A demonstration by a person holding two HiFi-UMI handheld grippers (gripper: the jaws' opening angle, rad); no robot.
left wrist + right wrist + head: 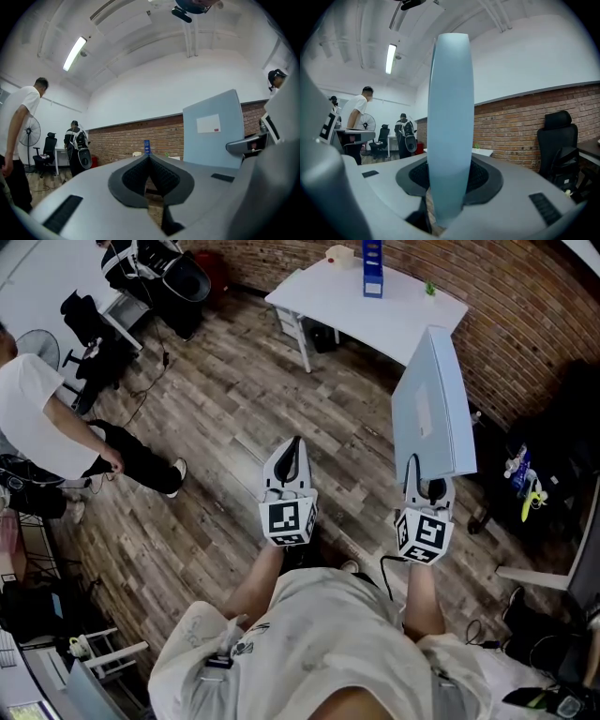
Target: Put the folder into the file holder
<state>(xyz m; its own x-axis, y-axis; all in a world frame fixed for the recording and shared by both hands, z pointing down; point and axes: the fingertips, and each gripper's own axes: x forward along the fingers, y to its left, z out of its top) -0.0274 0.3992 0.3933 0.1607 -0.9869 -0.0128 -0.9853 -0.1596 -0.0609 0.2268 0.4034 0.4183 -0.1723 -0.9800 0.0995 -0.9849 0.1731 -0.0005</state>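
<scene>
Folder [433, 404] first: pale blue and stiff, it stands upright in the right gripper [424, 486], its lower edge pinched between the jaws. In the head view it is on the right, above the wooden floor [234, 399]. The right gripper view meets it edge-on, as a narrow blue band rising between the two dark pads, which press on it from both sides. The broad face does not show there. The left gripper view gives that face instead, at its right, with a white label on it.

The left gripper [296, 442] is held to the left of the right one, apart from it. Its own view shows the jaws brought together at the tips with nothing between them.

The file holder [373, 268], blue and upright, stands on the white table [412, 320] at the far side by the brick wall [525, 324], well apart from the folder. The head view shows the tabletop from above. The left gripper view catches the holder as a small blue strip just over its closed jaws.

A person in a white T-shirt [37, 418] stands at the left. A black office chair [558, 150] shows plainly in the right gripper view, at its right.
</scene>
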